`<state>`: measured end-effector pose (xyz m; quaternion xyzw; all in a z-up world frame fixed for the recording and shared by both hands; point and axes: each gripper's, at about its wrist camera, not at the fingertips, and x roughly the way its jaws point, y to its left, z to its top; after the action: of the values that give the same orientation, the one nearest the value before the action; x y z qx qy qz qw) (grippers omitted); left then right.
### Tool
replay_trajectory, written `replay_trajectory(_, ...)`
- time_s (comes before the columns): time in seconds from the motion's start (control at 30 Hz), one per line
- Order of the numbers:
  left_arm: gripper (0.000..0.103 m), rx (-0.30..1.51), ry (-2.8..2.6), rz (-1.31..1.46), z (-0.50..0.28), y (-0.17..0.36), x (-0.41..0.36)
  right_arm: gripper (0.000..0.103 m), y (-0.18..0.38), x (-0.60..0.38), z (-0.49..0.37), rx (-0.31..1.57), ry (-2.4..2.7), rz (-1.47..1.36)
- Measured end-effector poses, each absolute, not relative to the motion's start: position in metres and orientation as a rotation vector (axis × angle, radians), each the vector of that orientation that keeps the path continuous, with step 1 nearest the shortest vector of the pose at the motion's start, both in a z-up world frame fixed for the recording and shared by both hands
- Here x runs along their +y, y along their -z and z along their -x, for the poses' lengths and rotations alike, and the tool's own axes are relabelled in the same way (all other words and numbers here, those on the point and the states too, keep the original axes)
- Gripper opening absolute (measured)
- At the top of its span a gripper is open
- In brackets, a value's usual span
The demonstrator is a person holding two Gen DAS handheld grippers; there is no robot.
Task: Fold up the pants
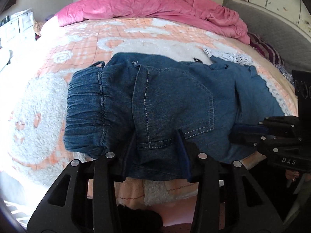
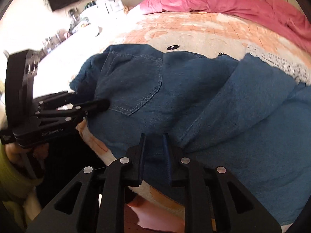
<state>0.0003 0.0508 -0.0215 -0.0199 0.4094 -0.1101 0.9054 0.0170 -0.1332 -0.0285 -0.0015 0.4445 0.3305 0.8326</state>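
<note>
Blue denim pants (image 1: 155,101) lie folded on the bed, elastic waistband to the left, a back pocket on top. My left gripper (image 1: 157,134) stands at the near edge of the pants with its jaws apart and denim between the fingers. My right gripper (image 2: 154,136) is at the near edge too, its jaws narrowly apart around a fold of the pants (image 2: 175,101). The right gripper shows in the left wrist view (image 1: 239,134), pressed into the cloth. The left gripper shows in the right wrist view (image 2: 97,101), at the waistband side.
The bed carries a fuzzy peach and white blanket (image 1: 77,44) and a crumpled pink duvet (image 1: 155,7) at the far side. A grey headboard (image 1: 272,29) is on the right. A cluttered desk (image 2: 81,19) stands past the bed's left edge.
</note>
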Motion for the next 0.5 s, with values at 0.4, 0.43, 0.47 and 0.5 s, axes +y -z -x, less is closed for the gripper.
replay_trajectory(0.4,0.051,0.708,0.514,0.009,0.016,-0.038,-0.009,0.031,-0.025,-0.215,-0.06,0.801,-0.491,-0.127)
replay_trajectory(0.43,0.051,0.74,0.545,0.026,0.007,-0.033,-0.02,0.033,-0.03,-0.218,-0.066,0.795,-0.476,-0.124)
replay_trajectory(0.47,0.051,0.774,0.563,0.032,-0.003,-0.027,-0.031,0.039,-0.033,-0.22,-0.073,0.796,-0.458,-0.115)
replay_trajectory(0.5,0.051,0.792,0.579,0.037,-0.01,-0.023,-0.039,0.042,-0.038,-0.224,-0.082,0.793,-0.439,-0.101)
